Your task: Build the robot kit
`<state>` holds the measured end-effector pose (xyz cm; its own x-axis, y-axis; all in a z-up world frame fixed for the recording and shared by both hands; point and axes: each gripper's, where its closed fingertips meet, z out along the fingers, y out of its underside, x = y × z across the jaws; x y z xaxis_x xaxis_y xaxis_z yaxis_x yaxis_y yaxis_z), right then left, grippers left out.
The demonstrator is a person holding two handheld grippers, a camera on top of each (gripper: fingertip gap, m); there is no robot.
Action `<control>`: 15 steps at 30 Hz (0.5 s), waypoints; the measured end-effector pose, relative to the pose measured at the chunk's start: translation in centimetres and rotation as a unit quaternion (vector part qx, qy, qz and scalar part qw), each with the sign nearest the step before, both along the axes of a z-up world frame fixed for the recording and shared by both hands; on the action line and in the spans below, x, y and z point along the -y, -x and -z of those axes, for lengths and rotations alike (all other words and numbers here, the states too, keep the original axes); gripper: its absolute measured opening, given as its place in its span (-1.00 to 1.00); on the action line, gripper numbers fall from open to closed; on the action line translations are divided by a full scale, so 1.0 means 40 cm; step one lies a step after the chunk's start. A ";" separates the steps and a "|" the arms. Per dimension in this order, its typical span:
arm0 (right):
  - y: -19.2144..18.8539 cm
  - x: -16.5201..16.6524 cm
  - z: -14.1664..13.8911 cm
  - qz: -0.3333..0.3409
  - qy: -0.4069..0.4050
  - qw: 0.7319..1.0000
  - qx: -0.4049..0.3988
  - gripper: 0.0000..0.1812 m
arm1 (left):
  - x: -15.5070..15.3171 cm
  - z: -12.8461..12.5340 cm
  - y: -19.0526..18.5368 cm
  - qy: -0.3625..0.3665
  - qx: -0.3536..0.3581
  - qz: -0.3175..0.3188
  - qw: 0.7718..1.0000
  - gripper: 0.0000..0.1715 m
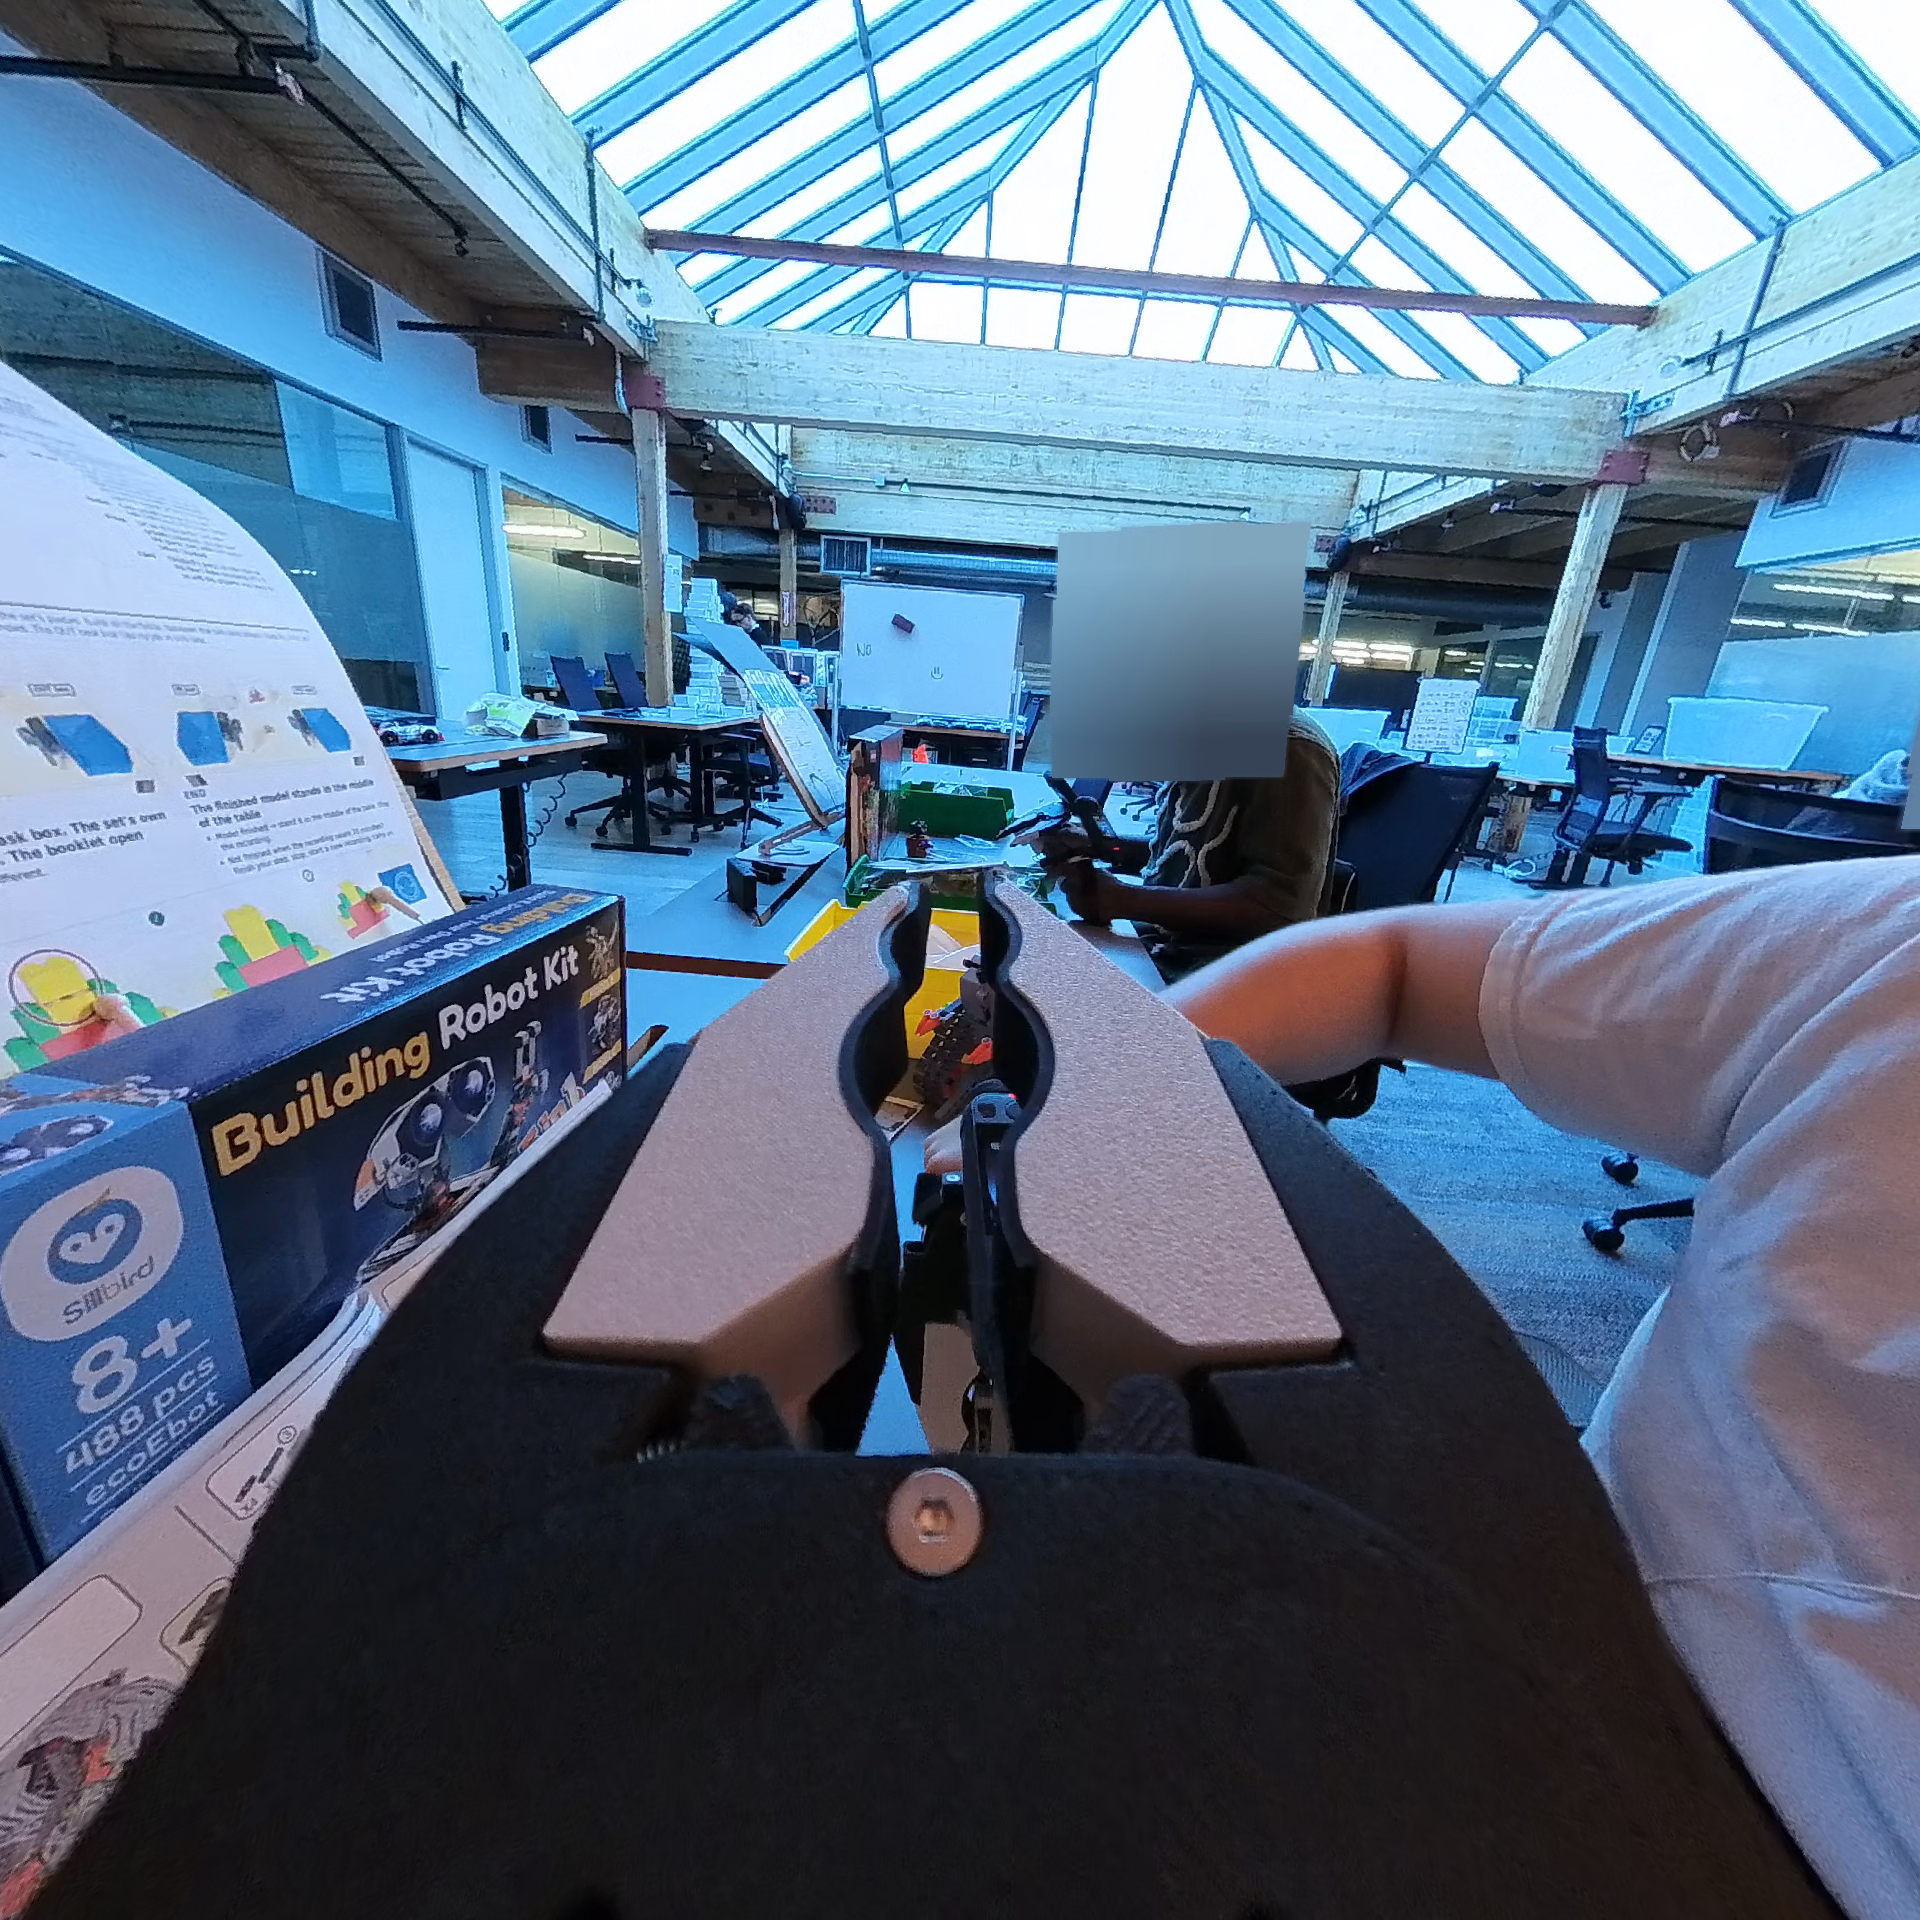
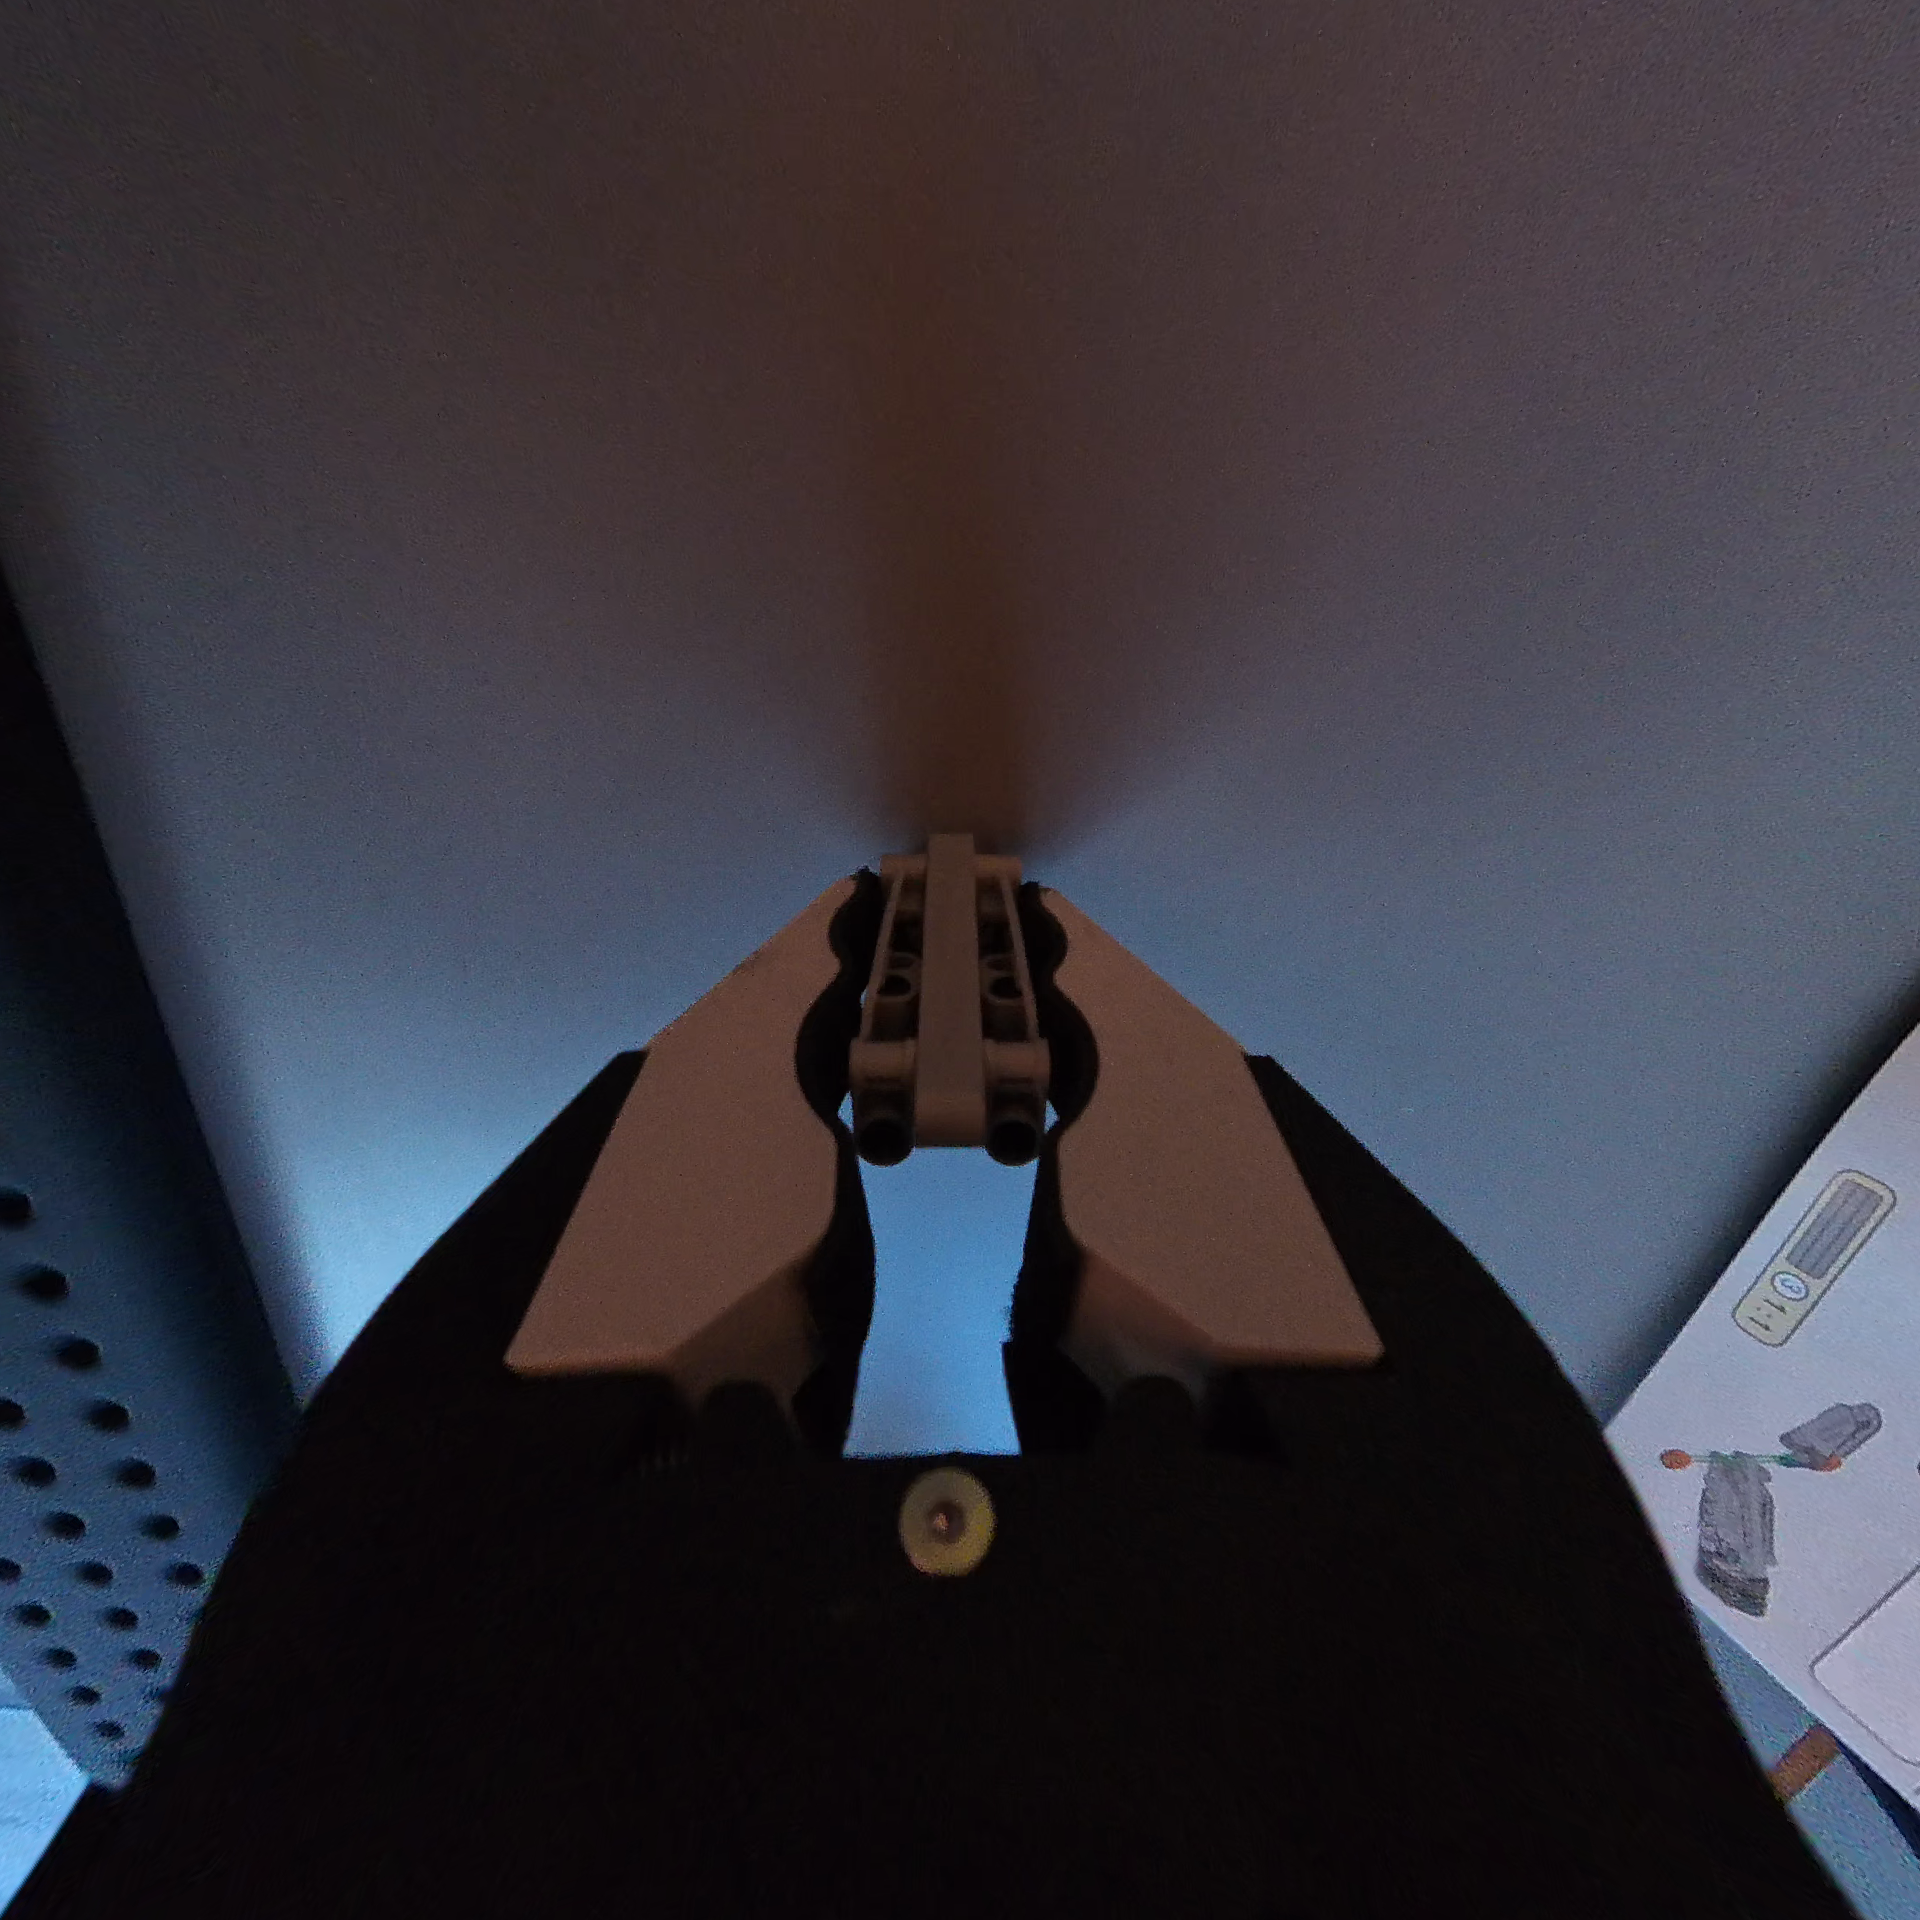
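In the left wrist view my left gripper (image 1: 954, 899) is held level above the table, its jaws nearly together on a thin black piece (image 1: 987, 1195) that runs down the gap between the fingers. A small black and red model (image 1: 951, 1049) shows through the gap, with a yellow bin (image 1: 935, 1003) behind it. In the right wrist view my right gripper (image 2: 951, 883) is shut on a grey beam assembly (image 2: 951, 997) with two black pins at its near end. Its far tip is at or very near a plain pale surface (image 2: 935, 416).
A dark blue kit box (image 1: 312, 1122) stands close on the left, with a curled instruction sheet (image 1: 156, 727) behind it and an open booklet (image 1: 104, 1621) under it. A sleeved arm (image 1: 1558, 1039) reaches in from the right. A person (image 1: 1236, 831) sits across the table by a green bin (image 1: 951, 810). The right wrist view shows a booklet page (image 2: 1787, 1434) at right and a perforated dark panel (image 2: 73, 1403) at left. There is about 35 cm between the tips of the two grippers.
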<state>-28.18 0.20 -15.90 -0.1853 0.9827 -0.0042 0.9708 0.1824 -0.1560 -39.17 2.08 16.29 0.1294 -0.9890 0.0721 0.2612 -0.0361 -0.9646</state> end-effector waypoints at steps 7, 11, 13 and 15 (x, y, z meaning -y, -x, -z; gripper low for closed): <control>0.082 0.010 -0.105 -0.059 -0.089 0.970 -0.218 -0.71 | -0.031 0.021 -0.004 0.030 0.001 0.003 1.000 -0.88; 0.145 0.060 -0.317 -0.085 -0.178 0.876 -0.439 -0.71 | -0.046 0.064 -0.038 0.062 -0.018 0.022 0.998 -0.85; 0.142 0.074 -0.406 -0.084 -0.230 0.824 -0.511 -0.71 | -0.045 0.095 -0.064 0.076 -0.042 0.037 0.996 -0.79; 0.127 0.075 -0.467 -0.075 -0.284 0.779 -0.554 -0.71 | -0.040 0.127 -0.092 0.091 -0.065 0.053 0.992 -0.73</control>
